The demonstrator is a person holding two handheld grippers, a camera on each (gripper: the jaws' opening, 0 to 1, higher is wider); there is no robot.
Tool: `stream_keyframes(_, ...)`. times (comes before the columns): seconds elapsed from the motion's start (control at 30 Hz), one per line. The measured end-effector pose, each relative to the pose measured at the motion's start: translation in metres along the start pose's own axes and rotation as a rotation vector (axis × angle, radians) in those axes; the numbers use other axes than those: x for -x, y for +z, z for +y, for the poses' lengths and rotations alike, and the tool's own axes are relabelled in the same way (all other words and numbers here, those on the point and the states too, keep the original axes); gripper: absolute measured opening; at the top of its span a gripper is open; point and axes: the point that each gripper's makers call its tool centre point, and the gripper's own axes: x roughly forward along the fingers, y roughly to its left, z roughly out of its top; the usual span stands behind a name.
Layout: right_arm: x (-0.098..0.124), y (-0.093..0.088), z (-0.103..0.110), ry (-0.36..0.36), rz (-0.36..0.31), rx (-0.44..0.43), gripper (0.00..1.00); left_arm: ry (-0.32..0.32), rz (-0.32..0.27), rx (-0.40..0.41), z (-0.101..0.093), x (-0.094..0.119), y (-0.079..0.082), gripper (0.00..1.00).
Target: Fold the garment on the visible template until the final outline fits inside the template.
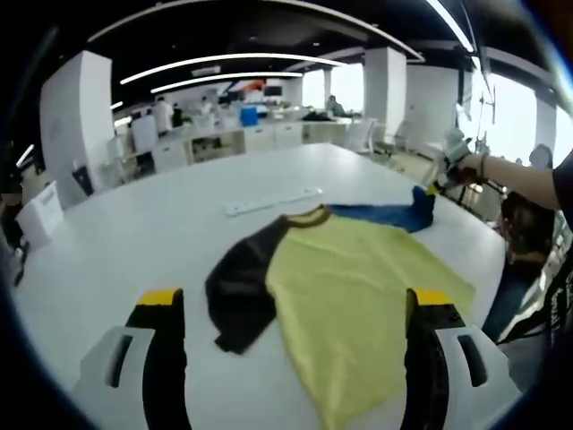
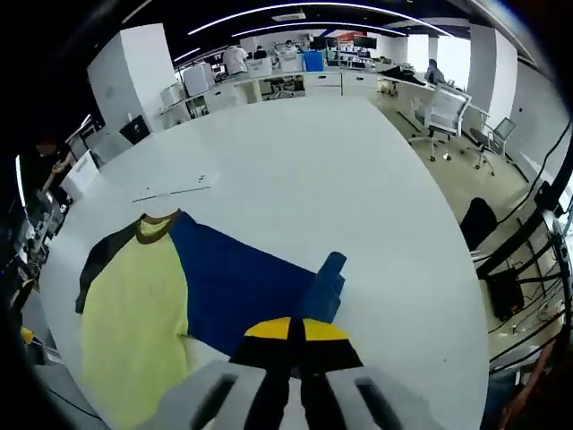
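A shirt with a yellow body (image 1: 358, 296), a black sleeve (image 1: 240, 287) and a blue sleeve (image 1: 394, 213) lies on the white table (image 1: 134, 233). My left gripper (image 1: 296, 300) hovers over its near side, jaws wide open and holding nothing. In the right gripper view the yellow body (image 2: 134, 313) sits left of the blue part (image 2: 237, 291), and my right gripper (image 2: 291, 331) is shut on the blue sleeve's end (image 2: 327, 282). The right gripper (image 1: 445, 170) also appears at the far right, lifting the sleeve tip. A thin white strip (image 1: 273, 202) lies beyond the collar.
A person's arm (image 1: 519, 175) reaches in from the right, and the table edge (image 1: 488, 269) runs close by it. Office chairs (image 2: 445, 107) and cables on the floor (image 2: 528, 296) lie past the table. Desks and white pillars (image 1: 76, 116) fill the background.
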Motion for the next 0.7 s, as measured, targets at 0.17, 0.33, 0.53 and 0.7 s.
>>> stream_keyframes(0.17,-0.001,0.006,0.015,0.020,-0.011,0.009,0.00,-0.004,0.014,0.005,-0.001,0.003,-0.007,0.99)
stream_keyframes(0.33,-0.002,0.011,0.034,0.046,-0.027,0.028,0.00,-0.001,0.022,0.015,0.000,0.005,-0.011,0.99)
stream_keyframes(0.53,-0.005,0.017,0.055,0.075,-0.038,0.050,0.00,-0.019,0.027,0.007,-0.003,0.006,-0.013,0.99)
stream_keyframes(0.7,-0.005,0.021,0.072,0.096,-0.047,0.065,0.00,-0.021,0.029,0.011,-0.004,0.007,-0.014,0.99)
